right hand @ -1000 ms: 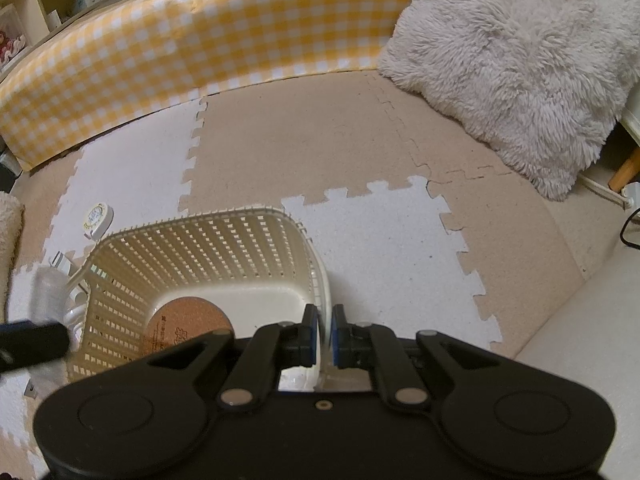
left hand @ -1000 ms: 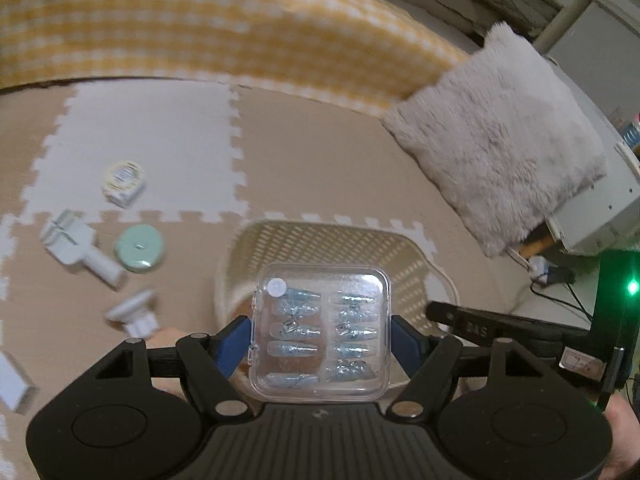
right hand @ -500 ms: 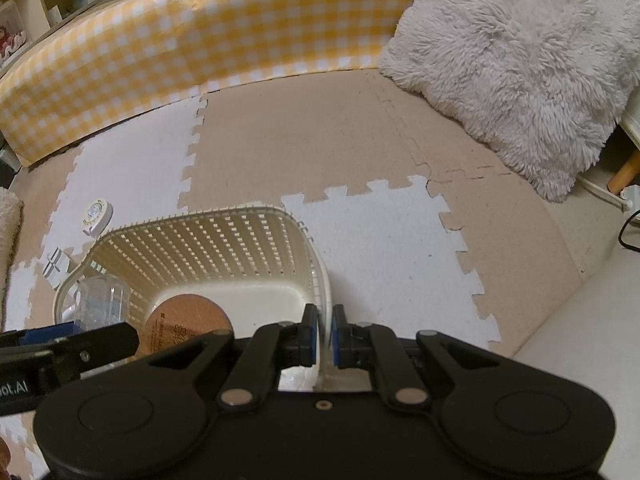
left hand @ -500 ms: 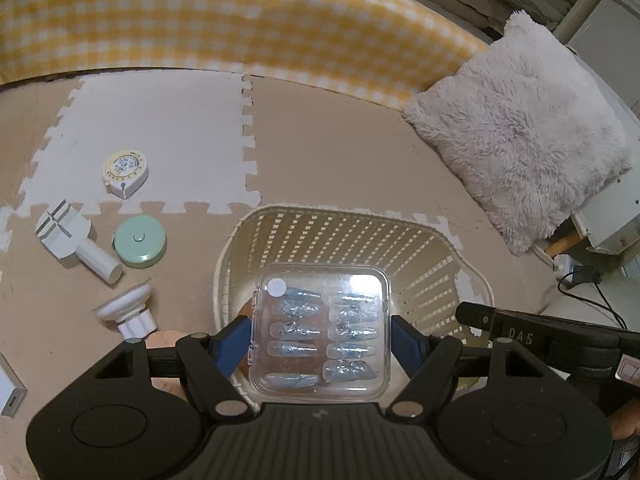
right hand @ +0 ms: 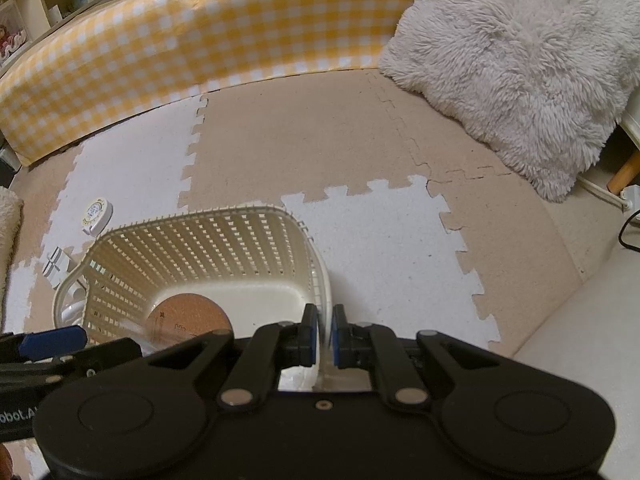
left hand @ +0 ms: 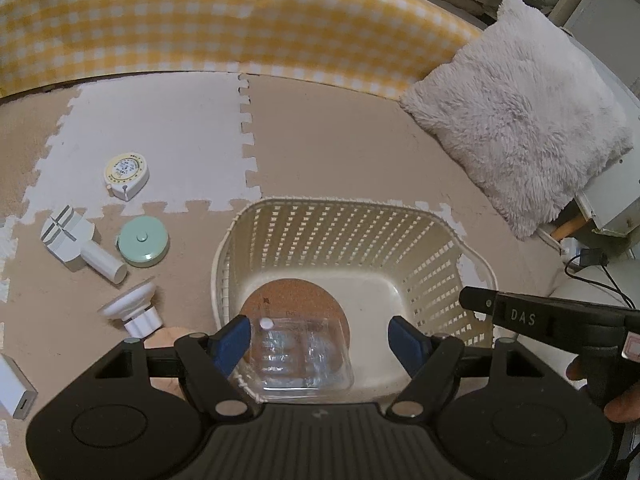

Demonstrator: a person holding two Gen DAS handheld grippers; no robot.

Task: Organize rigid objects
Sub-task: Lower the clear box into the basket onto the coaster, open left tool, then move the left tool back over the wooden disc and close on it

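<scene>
1. Left gripper (left hand: 318, 340) jaws have just opened wider; nothing is pinched between them now. The clear plastic case (left hand: 298, 354), clamped between the blue pads a moment ago, has dropped free.
2. The case now sits inside the cream basket (left hand: 356, 236), at its near-left inner corner, tilted and blurred, partly over the cork coaster (left hand: 296, 300) on the basket floor. Cannot tell if it has settled yet.
3. Right gripper (right hand: 325, 334) has not shifted: jaws closed on the basket's near right rim, steadying it.
4. Meaning for the task: this item counts as binned, so the release step looks done.
5. Still loose on the floor mat (left hand: 340, 140), left of the basket: yellow-rimmed tape measure (left hand: 126, 170), mint round case (left hand: 142, 236), white cylinder gadget (left hand: 80, 242), white suction-cup piece (left hand: 132, 310), white block (left hand: 14, 386) at the left edge.
6. Likely next: the left gripper goes for one of those; the suction-cup piece lies nearest the basket.
</scene>
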